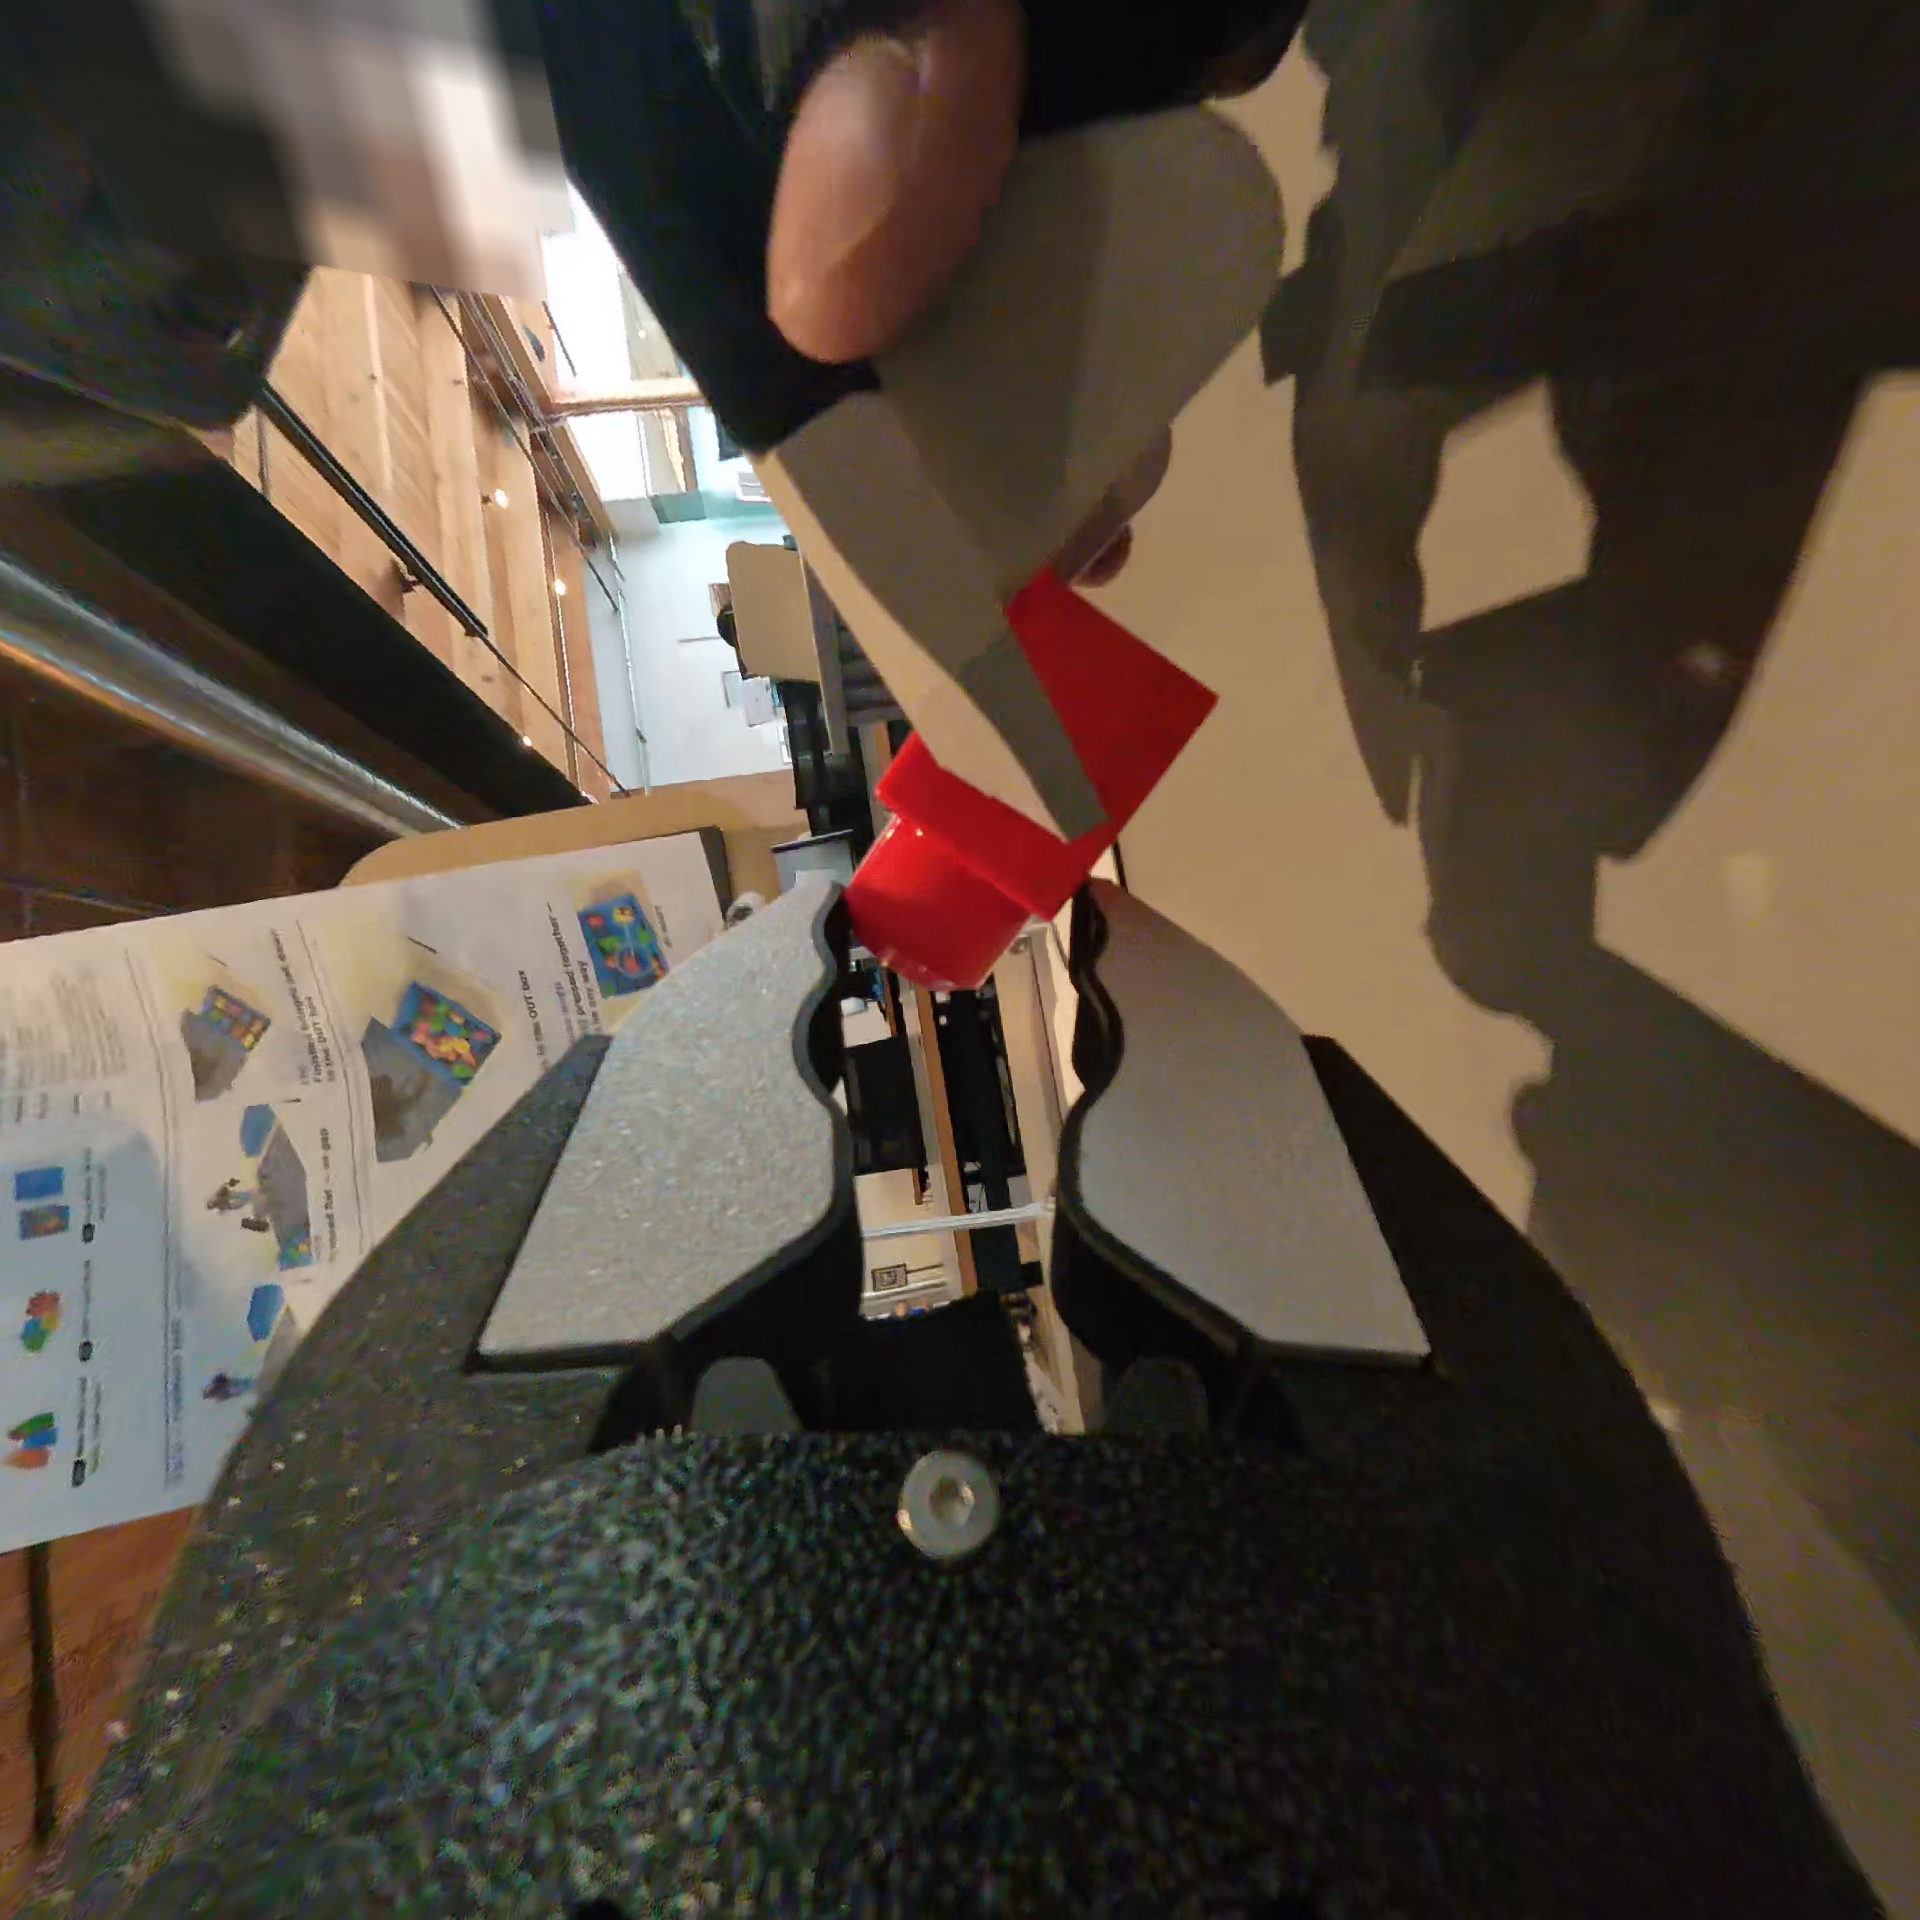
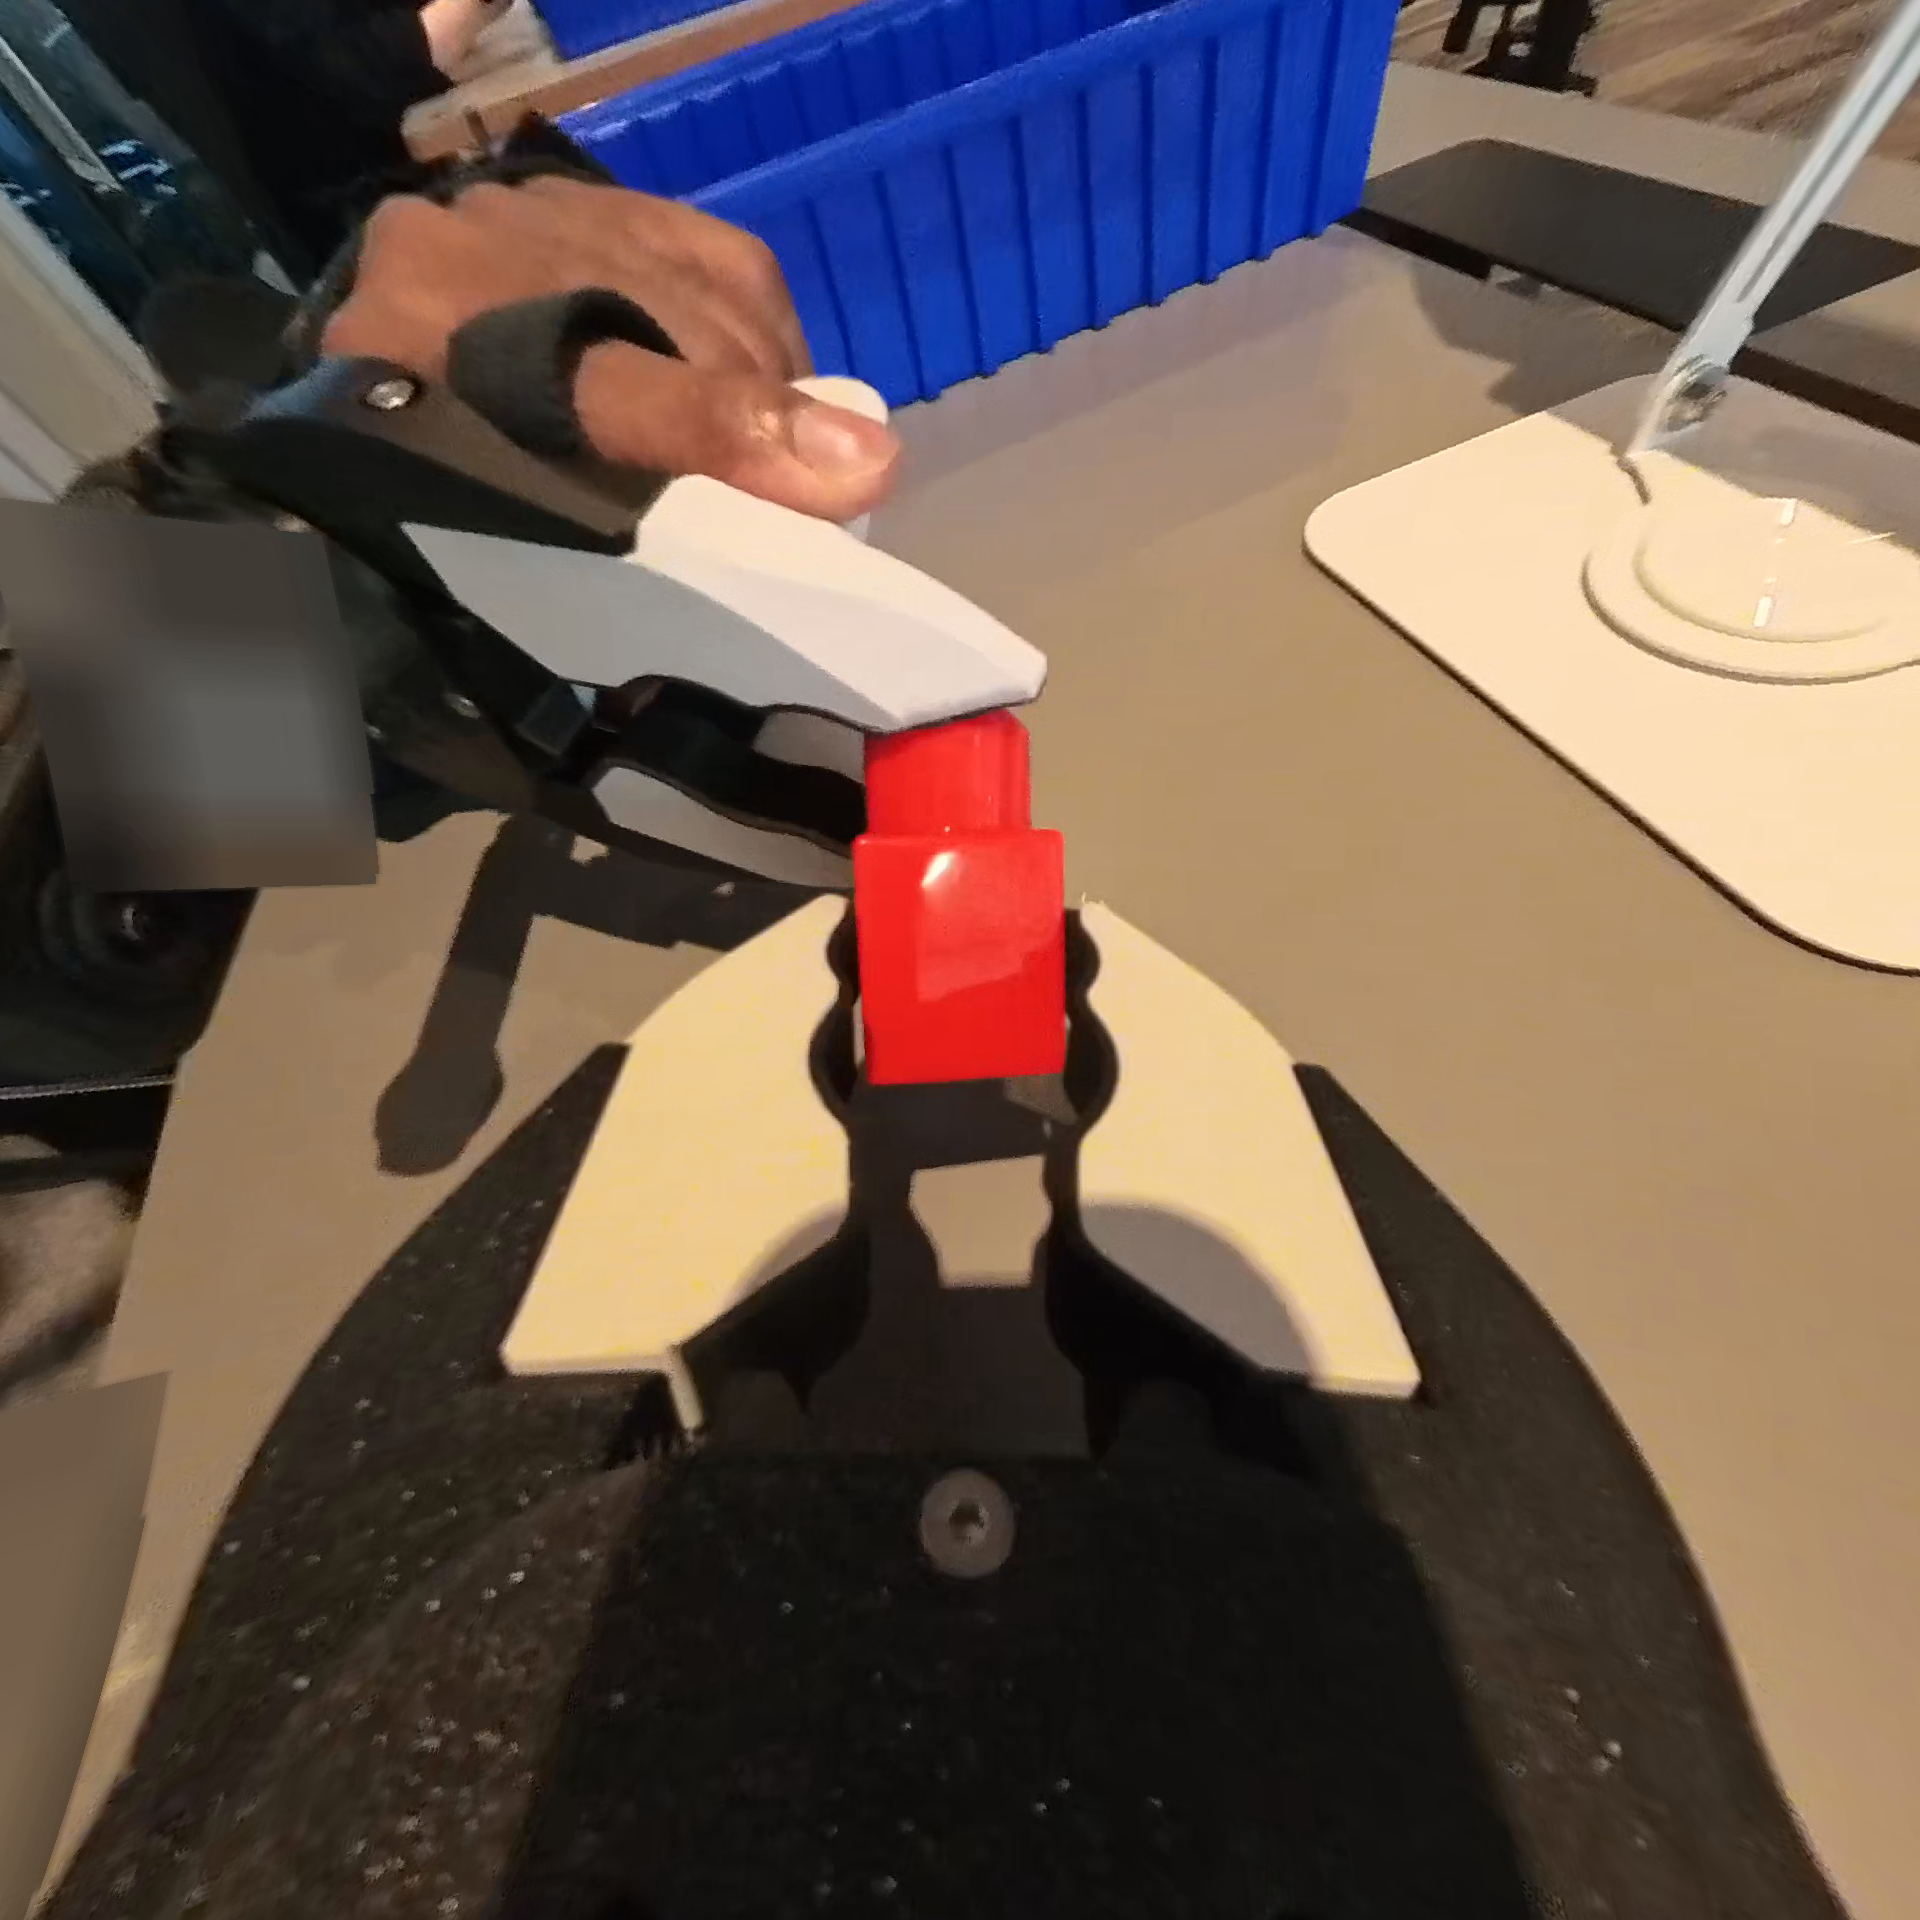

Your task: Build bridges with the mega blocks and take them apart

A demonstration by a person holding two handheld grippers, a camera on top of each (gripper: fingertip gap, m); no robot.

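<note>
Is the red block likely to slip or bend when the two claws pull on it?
The red block looks like rigid plastic, so it should not bend. Its glossy face suggests it may slip. The right claw holds its flat sides; the left claw grips only the round stud.

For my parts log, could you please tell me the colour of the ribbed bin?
Blue; the bin shows best in the right wrist view.

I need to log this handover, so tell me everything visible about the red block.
The red block is glossy, smooth plastic: a squarish body with one round stud at its far end. It is held above the grey table, not resting on it. The right gripper clamps the body between its fingers. The left gripper meets it at the stud, its tips against or just beside it; a firm grip there cannot be confirmed. No other block is attached.
</note>
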